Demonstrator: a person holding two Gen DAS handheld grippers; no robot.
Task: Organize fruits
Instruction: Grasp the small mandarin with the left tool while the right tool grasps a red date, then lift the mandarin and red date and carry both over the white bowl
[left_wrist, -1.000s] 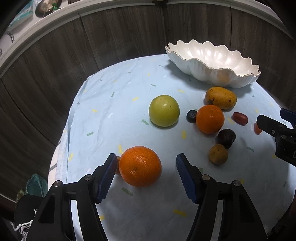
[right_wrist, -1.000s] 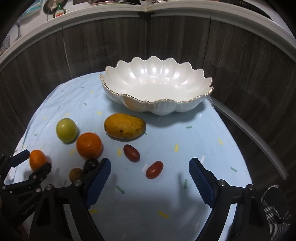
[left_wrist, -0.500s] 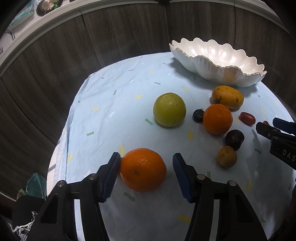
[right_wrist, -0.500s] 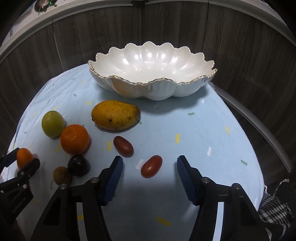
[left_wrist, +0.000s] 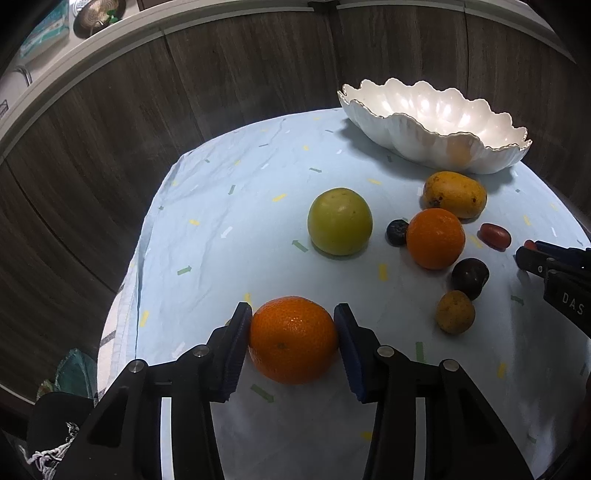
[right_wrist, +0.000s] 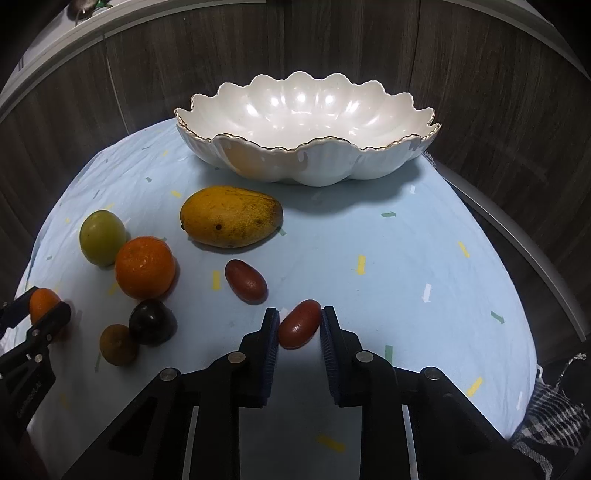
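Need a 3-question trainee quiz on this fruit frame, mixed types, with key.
1. True or false: the white bowl already holds fruit.
2. What is the right gripper closed on? A) mango B) small red fruit C) green fruit
3. Fill in: the left gripper has its pads against the ____.

Key: 1. false. 2. B, the small red fruit; the mango lies apart. 3. orange.

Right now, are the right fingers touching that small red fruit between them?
Touching. In the right wrist view both blue fingers press the sides of the small red fruit, with no gap either side. They have just been closing.
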